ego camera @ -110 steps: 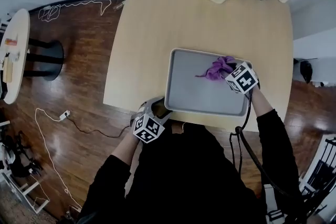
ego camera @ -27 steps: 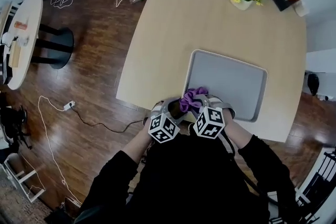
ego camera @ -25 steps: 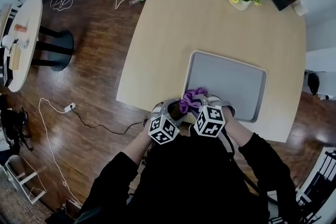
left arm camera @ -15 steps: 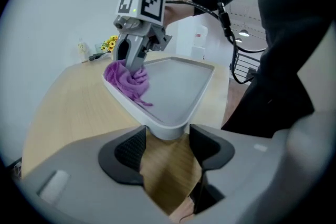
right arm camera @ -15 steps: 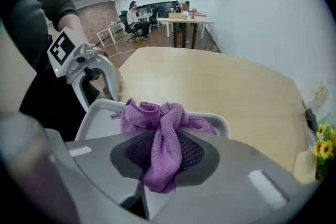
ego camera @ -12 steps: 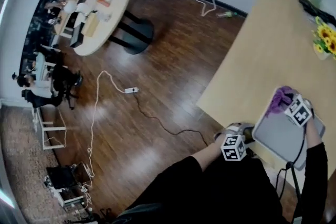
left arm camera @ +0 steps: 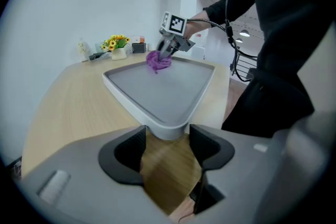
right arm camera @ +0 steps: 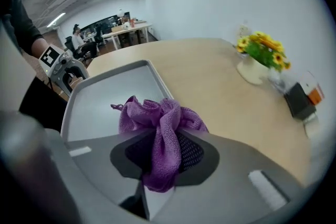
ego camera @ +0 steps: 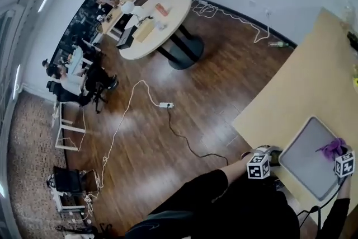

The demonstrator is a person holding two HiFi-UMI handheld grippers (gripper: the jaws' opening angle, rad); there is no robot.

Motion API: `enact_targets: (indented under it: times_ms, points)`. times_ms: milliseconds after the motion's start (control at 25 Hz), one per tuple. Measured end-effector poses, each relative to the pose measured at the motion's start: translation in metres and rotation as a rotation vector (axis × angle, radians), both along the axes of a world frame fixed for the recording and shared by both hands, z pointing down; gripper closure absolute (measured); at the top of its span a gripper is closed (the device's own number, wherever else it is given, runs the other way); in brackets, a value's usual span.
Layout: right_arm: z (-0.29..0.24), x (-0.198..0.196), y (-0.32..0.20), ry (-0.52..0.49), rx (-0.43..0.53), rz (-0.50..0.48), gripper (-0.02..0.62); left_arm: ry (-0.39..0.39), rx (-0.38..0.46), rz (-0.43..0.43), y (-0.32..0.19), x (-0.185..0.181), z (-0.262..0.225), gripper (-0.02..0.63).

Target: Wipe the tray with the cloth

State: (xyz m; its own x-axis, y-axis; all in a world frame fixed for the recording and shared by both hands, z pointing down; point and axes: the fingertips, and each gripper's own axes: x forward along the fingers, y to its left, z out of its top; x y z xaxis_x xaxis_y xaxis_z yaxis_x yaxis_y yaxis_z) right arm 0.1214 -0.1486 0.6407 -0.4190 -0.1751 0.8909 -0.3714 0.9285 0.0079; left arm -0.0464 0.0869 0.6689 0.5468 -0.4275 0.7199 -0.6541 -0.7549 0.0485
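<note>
Wiping is the step in hand. The right tool (right arm camera: pixel 163 150) is clenched on the purple cloth (right arm camera: pixel 157 115). The cloth is bunched between its jaws, and a tuft stands out beyond the tips. The bunch seems to rest on the floor of the grey tray (right arm camera: pixel 107 94), close to the right rim and far from the corner where the left tool (left arm camera: pixel 167 139) is.

The jaws of the left tool stand on both sides of the near rounded corner of the tray, and the pads seem to press on its rim. I judge that it is grasping the tray so that it does not slide on the light wooden desk (left arm camera: pixel 63 107).

The floor of the tray looks even and I can see no dirt on it, so I cannot judge from the surface how much of the wiping is done.

The next move, I think, is a stroke back across the floor toward the near corner. It calls for steady pressure downward, so that the cloth drags and does not skip. It also calls for a firm hold on the corner, because the tray lies close to the near edge of the desk. The vase of sunflowers (right arm camera: pixel 260 52) is well apart on the far side and should not be in the way.
</note>
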Motion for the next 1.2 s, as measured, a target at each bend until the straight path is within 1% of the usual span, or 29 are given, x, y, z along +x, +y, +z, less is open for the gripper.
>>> enact_targets:
  times_ms: [80,120,200,240,280,360,440,520,600,680,720,800,840,880,920,960,1000,1080,1160,1200]
  points:
    - [0.005,0.025,-0.013,-0.024,0.030,0.101,0.511,-0.025,0.003,-0.029,-0.004,-0.023,0.005,0.359]
    - [0.006,0.046,-0.015,-0.022,0.036,0.172,0.511,-0.028,0.005,-0.034,-0.007,-0.029,0.004,0.359]
    - [0.005,0.093,0.003,-0.008,0.021,0.305,0.511,-0.014,0.003,-0.027,-0.011,-0.026,-0.002,0.358]
    - [0.003,0.107,0.021,-0.009,0.011,0.335,0.511,-0.006,-0.003,-0.022,-0.009,-0.022,-0.005,0.358]
    - [0.002,0.115,0.042,-0.008,0.006,0.342,0.511,-0.001,-0.011,-0.015,-0.008,-0.017,-0.008,0.357]
    - [-0.003,0.124,0.083,0.016,0.033,0.348,0.512,0.005,-0.024,0.009,-0.010,-0.005,-0.011,0.357]
    - [-0.011,0.123,0.120,0.017,0.043,0.376,0.514,0.015,-0.030,0.031,-0.012,0.003,-0.014,0.359]
    - [-0.014,0.110,0.154,-0.013,0.009,0.389,0.514,0.013,-0.031,0.025,-0.009,0.004,-0.018,0.359]
    - [-0.015,0.099,0.175,-0.018,-0.011,0.385,0.514,0.008,-0.033,0.012,-0.008,0.005,-0.020,0.359]
    - [-0.017,0.094,0.180,-0.002,-0.003,0.373,0.514,0.005,-0.049,0.011,-0.006,0.007,-0.020,0.360]
    - [-0.021,0.090,0.177,-0.012,0.004,0.374,0.514,0.001,-0.065,0.016,-0.005,0.007,-0.021,0.364]
    - [-0.038,0.072,0.164,-0.093,0.027,0.400,0.514,-0.014,-0.086,0.041,-0.005,0.006,-0.028,0.373]
    - [-0.053,0.060,0.154,-0.146,0.051,0.407,0.514,-0.024,-0.075,0.053,-0.007,0.004,-0.037,0.373]
    - [-0.071,0.046,0.145,-0.198,0.083,0.403,0.514,-0.029,-0.041,0.054,-0.013,0.001,-0.052,0.373]
    - [-0.090,0.032,0.136,-0.249,0.116,0.393,0.514,-0.019,0.009,0.035,-0.023,-0.003,-0.072,0.386]
    - [-0.109,0.019,0.129,-0.297,0.149,0.380,0.514,0.009,0.065,-0.006,-0.037,-0.007,-0.097,0.432]
    - [-0.128,0.007,0.124,-0.341,0.181,0.368,0.514,0.050,0.121,-0.059,-0.054,-0.011,-0.128,0.461]
    - [-0.162,-0.012,0.117,-0.414,0.246,0.348,0.514,0.151,0.234,-0.164,-0.087,-0.016,-0.193,0.488]
    - [-0.192,-0.023,0.114,-0.470,0.315,0.341,0.512,0.232,0.341,-0.227,-0.113,-0.012,-0.250,0.531]
    - [-0.206,-0.025,0.113,-0.499,0.347,0.344,0.512,0.261,0.386,-0.237,-0.122,-0.006,-0.273,0.548]
